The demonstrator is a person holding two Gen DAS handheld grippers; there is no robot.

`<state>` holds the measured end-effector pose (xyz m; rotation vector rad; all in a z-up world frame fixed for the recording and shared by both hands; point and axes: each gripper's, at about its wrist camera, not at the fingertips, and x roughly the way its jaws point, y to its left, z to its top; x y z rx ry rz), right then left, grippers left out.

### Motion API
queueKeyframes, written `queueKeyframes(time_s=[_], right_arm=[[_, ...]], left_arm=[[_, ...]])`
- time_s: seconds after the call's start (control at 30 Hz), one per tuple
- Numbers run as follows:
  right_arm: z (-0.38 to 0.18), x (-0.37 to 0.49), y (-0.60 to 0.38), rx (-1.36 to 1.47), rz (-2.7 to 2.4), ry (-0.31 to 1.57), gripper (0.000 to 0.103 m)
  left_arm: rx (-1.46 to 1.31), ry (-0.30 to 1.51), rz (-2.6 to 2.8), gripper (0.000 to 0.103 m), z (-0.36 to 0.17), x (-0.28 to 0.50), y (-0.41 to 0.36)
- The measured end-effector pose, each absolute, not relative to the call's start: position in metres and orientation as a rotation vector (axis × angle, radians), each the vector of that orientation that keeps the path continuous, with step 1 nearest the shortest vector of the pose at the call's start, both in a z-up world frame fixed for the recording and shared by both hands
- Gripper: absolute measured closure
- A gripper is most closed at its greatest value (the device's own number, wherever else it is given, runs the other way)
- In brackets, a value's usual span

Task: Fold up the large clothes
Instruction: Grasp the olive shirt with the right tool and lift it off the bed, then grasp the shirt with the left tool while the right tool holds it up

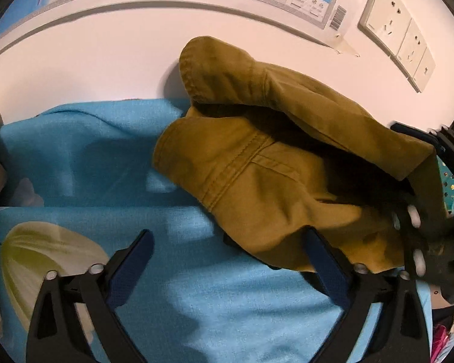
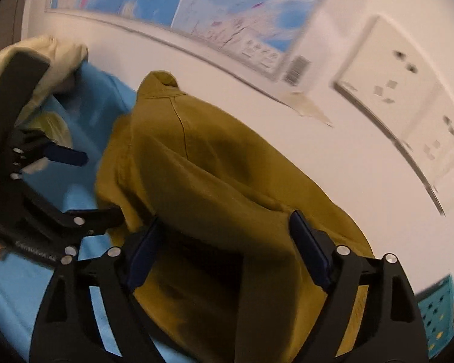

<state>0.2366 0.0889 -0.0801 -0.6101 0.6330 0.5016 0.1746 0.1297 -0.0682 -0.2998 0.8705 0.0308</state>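
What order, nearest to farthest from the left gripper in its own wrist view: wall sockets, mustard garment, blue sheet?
From the left gripper:
1. Blue sheet, directly between the fingers.
2. Mustard garment, just right, against one finger.
3. Wall sockets, upper right.

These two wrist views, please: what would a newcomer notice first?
A mustard-brown garment lies bunched on the blue bedsheet against the white wall. The right gripper straddles a fold of it, and the left gripper stands open at its edge. A map hangs above.
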Motion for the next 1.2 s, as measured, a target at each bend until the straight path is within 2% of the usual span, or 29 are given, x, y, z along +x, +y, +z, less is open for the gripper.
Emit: queueKeyframes(time_s=[0.03, 0.1, 0.4, 0.7, 0.73, 0.77, 0.8, 0.87, 0.97, 1.13, 1.17, 1.2], right_arm=[[-0.079, 0.242, 0.087, -0.596, 0.49, 0.642, 0.06], [-0.059, 0.249, 0.071, -0.483, 0.513, 0.647, 0.094], [0.074, 0.225, -0.049, -0.176, 0.453, 0.484, 0.097], [0.111, 0.188, -0.123, -0.038, 0.404, 0.45, 0.099], [0.114, 0.186, -0.123, -0.033, 0.404, 0.447, 0.099], [0.117, 0.182, -0.127, -0.029, 0.402, 0.441, 0.099], [0.121, 0.179, -0.131, -0.024, 0.399, 0.437, 0.1], [0.121, 0.174, -0.128, -0.007, 0.403, 0.437, 0.1], [0.131, 0.16, -0.136, -0.012, 0.352, 0.404, 0.1], [0.184, 0.123, -0.16, 0.038, 0.331, 0.27, 0.1], [0.196, 0.115, -0.161, 0.037, 0.338, 0.243, 0.1], [0.206, 0.107, -0.161, 0.028, 0.332, 0.223, 0.101]], left_arm=[[-0.31, 0.873, 0.025, 0.006, -0.071, 0.173, 0.131], [-0.309, 0.867, 0.02, 0.006, -0.071, 0.174, 0.131], [-0.279, 0.748, -0.07, 0.007, -0.065, 0.158, 0.145], [-0.037, 0.65, -0.25, 0.007, -0.049, 0.154, 0.099], [-0.008, 0.663, -0.258, 0.012, -0.054, 0.159, 0.094], [0.001, 0.681, -0.266, 0.032, -0.057, 0.165, 0.09], [0.007, 0.705, -0.279, 0.06, -0.061, 0.171, 0.089], [0.005, 0.732, -0.294, 0.087, -0.064, 0.181, 0.081], [-0.022, 0.675, -0.269, 0.094, -0.043, 0.188, 0.094], [-0.112, 0.544, -0.365, 0.095, 0.038, 0.193, 0.129], [-0.111, 0.531, -0.391, 0.088, 0.049, 0.192, 0.129], [-0.1, 0.514, -0.408, 0.063, 0.058, 0.188, 0.129]])
